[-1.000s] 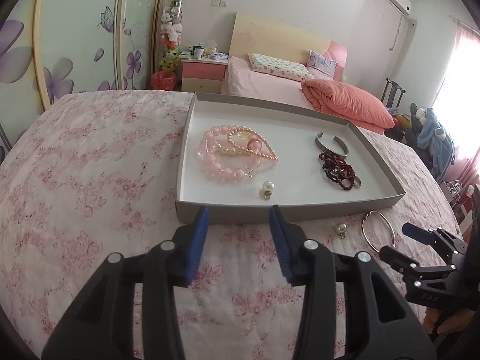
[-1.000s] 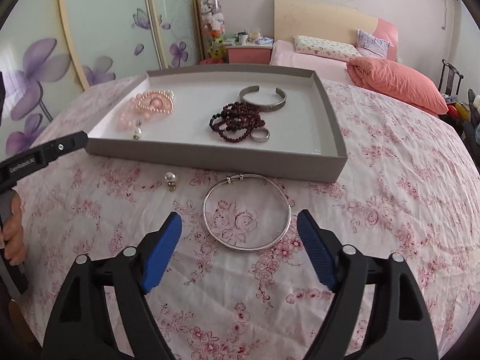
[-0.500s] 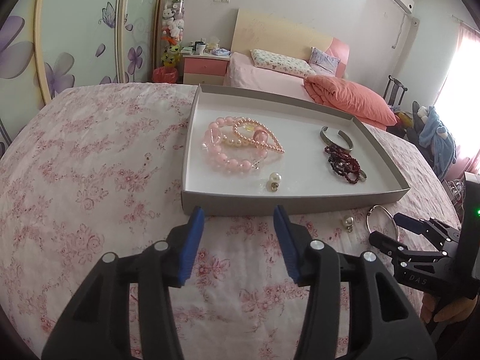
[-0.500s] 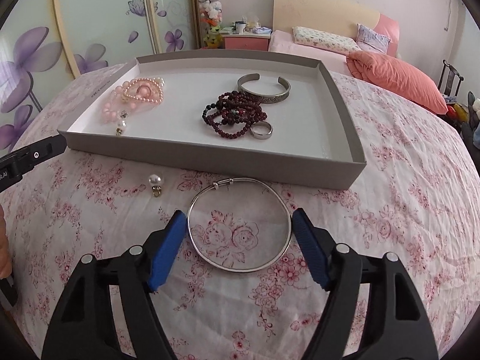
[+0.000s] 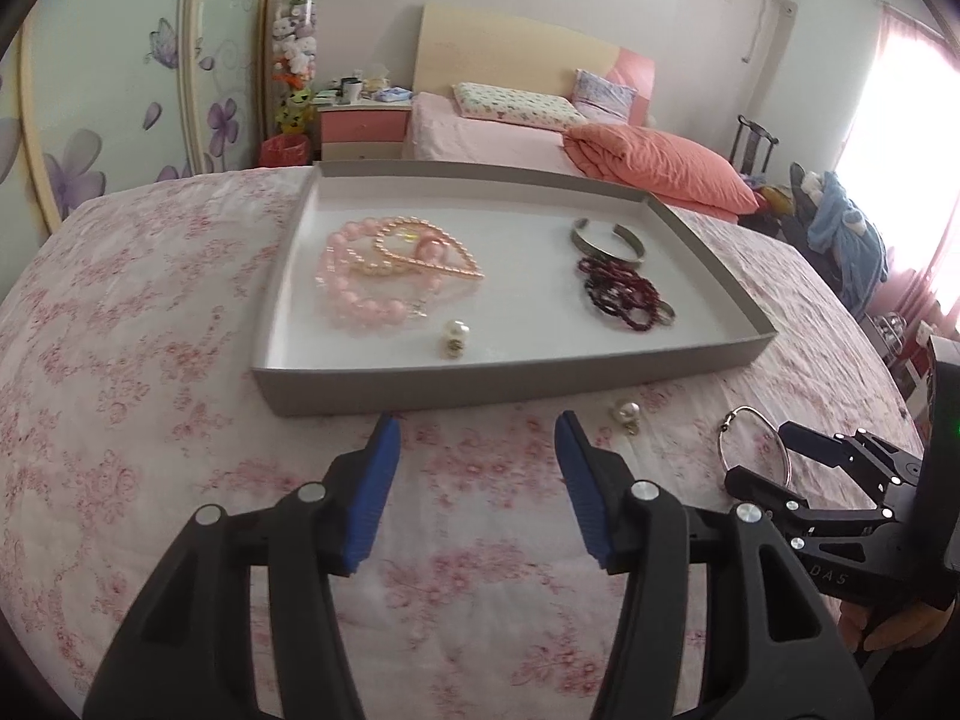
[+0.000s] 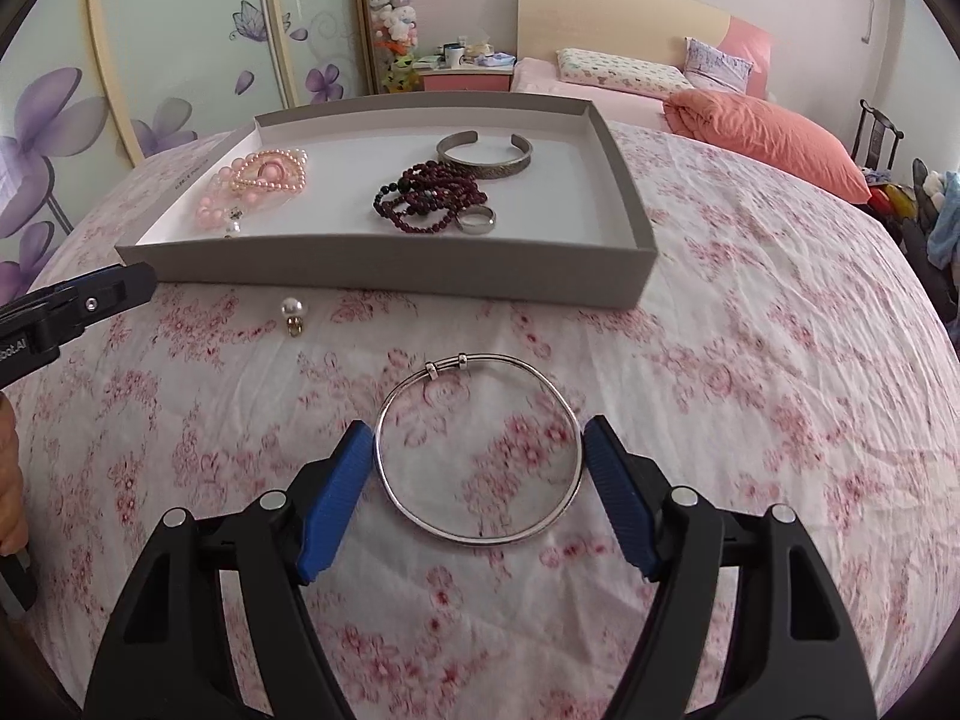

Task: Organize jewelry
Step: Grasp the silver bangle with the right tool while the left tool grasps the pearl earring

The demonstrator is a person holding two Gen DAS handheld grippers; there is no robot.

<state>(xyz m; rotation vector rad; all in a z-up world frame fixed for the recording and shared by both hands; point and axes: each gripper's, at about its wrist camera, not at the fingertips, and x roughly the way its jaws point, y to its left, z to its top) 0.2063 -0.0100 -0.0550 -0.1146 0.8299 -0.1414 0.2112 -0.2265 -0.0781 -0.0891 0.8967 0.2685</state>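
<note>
1. The silver bangle [image 6: 480,450] lies flat on the flowered cloth [image 6: 750,390] of the counter, just in front of the grey tray [image 6: 384,273] and outside it. The right tongs [image 6: 477,492] straddle it, spread wide, a blue pad at each side of the ring, and I cannot tell whether they touch it yet. The thin round wire could slip up or pop sideways out of the pads when squeezed, or the tips could pinch the soft cloth and drag it.

2. A pearl earring [image 6: 292,312] lies loose on the cloth between the bangle and the tray wall. The left tongs [image 5: 474,480] hover near it with nothing between the pads, the jaws opening. It is small and round, so a nudge may roll it away.

3. The tray already holds pink beads [image 6: 255,186], a dark red bracelet [image 6: 429,198], a cuff [image 6: 486,150] and a ring [image 6: 477,221]. A careless drop could tangle or knock these.

4. With both tongs working close together, they may collide.
</note>
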